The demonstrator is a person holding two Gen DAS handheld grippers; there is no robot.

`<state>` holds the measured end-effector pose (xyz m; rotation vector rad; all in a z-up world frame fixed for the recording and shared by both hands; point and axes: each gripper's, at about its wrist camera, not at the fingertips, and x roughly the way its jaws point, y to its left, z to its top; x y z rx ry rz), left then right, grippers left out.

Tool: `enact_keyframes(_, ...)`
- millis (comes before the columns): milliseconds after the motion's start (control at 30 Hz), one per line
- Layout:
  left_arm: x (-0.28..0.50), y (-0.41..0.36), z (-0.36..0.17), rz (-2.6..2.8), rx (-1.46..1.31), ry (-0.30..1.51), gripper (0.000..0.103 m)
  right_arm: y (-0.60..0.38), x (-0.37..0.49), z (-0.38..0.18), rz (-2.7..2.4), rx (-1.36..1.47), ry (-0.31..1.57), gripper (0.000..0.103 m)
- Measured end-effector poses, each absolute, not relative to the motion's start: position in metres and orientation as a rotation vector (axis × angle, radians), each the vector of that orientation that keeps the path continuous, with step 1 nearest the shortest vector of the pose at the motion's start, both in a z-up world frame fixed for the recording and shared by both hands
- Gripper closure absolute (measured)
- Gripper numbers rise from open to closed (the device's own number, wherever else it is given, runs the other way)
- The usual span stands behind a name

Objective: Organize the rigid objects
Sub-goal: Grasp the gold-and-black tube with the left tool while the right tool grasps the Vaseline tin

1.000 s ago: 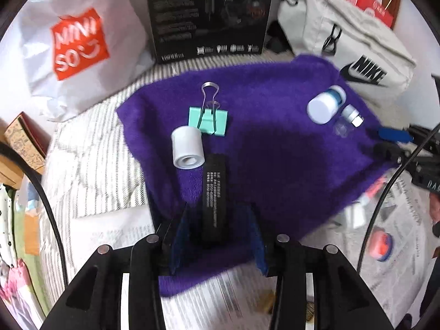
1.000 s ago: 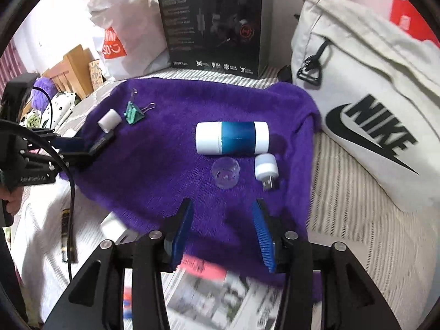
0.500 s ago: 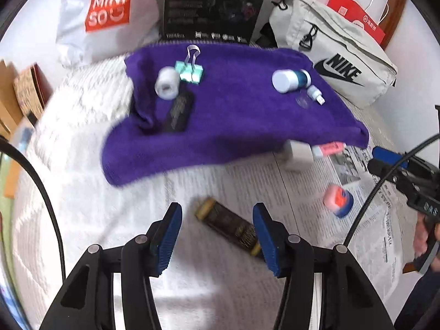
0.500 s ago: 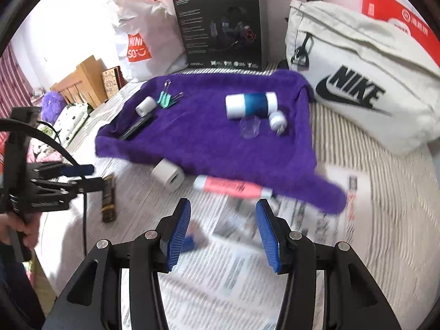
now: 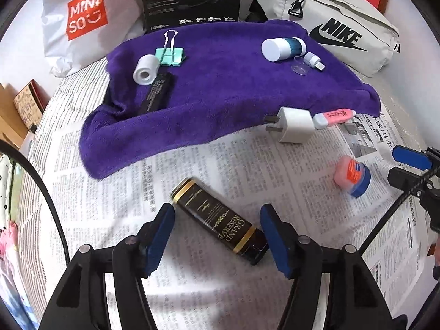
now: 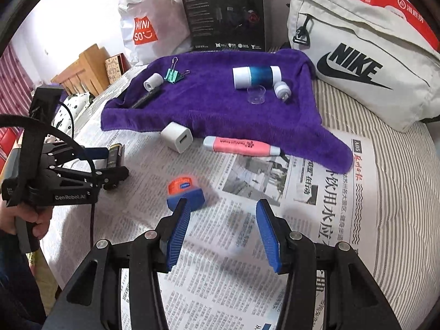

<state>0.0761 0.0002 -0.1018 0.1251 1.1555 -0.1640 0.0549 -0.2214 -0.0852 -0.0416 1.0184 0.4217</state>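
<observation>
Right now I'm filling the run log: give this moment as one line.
left gripper: jaws opening around black tube, no grip | right gripper: open, empty, near small jar | purple towel: six items

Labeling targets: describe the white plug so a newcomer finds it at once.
Find the purple towel on the bed. At its near edge, on the newspaper, lies the white plug, beside a pink marker. It is the only boxy white thing, with metal prongs.

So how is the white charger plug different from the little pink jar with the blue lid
The white charger plug is a plain boxy cube with metal prongs; the pink jar is round, with a blue lid and a label. The plug lies against the purple towel's edge; the jar lies apart, tipped over. Both rest on the newspaper.
</observation>
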Motion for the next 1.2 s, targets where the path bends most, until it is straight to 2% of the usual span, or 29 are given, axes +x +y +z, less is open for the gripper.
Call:
enact_keyframes(333,0.058,0.037,-0.098,-0.110,0.133,1.156,0.038,-0.249,0.054,-0.084,0.381,-0.009,1.004,0.053)
enact_keyframes(633,0.064,0.033,-0.100,-0.138,0.129,1.139,0.040,-0.255,0.056,-0.090,0.372,-0.011,1.026,0.053)
enact_keyframes(700,0.066,0.031,-0.101,-0.155,0.128,1.132,0.044,-0.250,0.056,-0.091,0.386,-0.015,1.029,0.053)
enact_keyframes(833,0.067,0.029,-0.100,-0.200,0.124,1.105,0.066,-0.231,0.053,-0.090,0.469,-0.031,1.010,0.053)
enact_keyframes(867,0.067,0.029,-0.100,-0.206,0.122,1.101,0.077,-0.225,0.052,-0.090,0.500,-0.038,1.005,0.053)
enact_keyframes(1200,0.067,0.034,-0.100,-0.231,0.093,1.096,0.080,-0.186,0.062,-0.108,0.540,-0.122,1.019,0.053)
